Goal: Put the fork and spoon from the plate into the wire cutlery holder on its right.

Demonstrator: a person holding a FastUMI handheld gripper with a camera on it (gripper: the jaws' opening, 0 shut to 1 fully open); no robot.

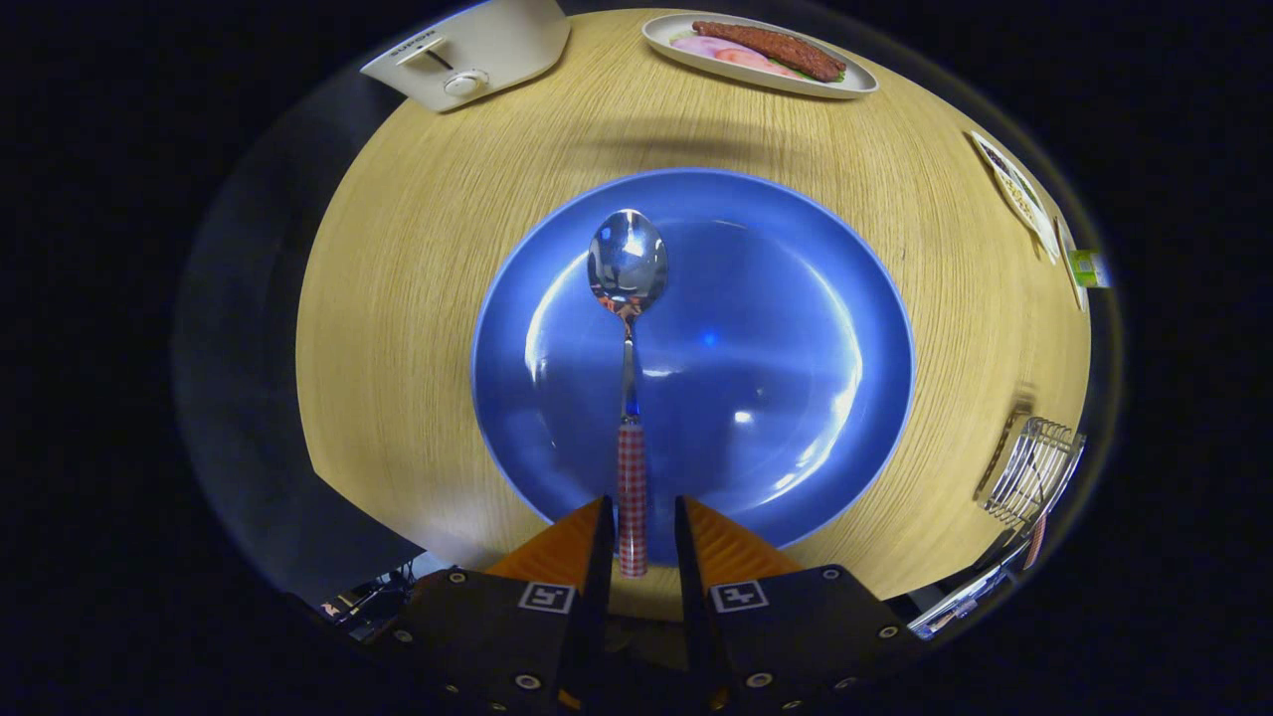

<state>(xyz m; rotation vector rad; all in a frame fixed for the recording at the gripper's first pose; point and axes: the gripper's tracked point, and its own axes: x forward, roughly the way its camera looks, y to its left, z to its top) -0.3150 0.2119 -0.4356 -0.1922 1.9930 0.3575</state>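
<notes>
Polished steel spoon (629, 328), light, stiff and slick, lies on the blue plate (796, 328) ahead; the gripper (637, 537) stands spread around its checked handle (632, 497), the surest hold.

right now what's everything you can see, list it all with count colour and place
spoon: one, shiny metal bowl with a red-and-white checked handle, lying on the plate, handle end between the fingers
plate: one, blue, round, centre of the table just ahead of the fingers
table: one, light wood grain, under everything
wire cutlery holder: one, silver wire, at the table edge right of the plate; a checked handle shows by it
toaster: one, white, far side of the table, beyond the plate to the left
oval dish: one, white, holding a brown sausage and pink slices, far side beyond the plate
cards or packets: a few, printed, far right edge; too small to identify
gripper: one, fingers either side of the spoon handle, a gap visible on each side
</notes>
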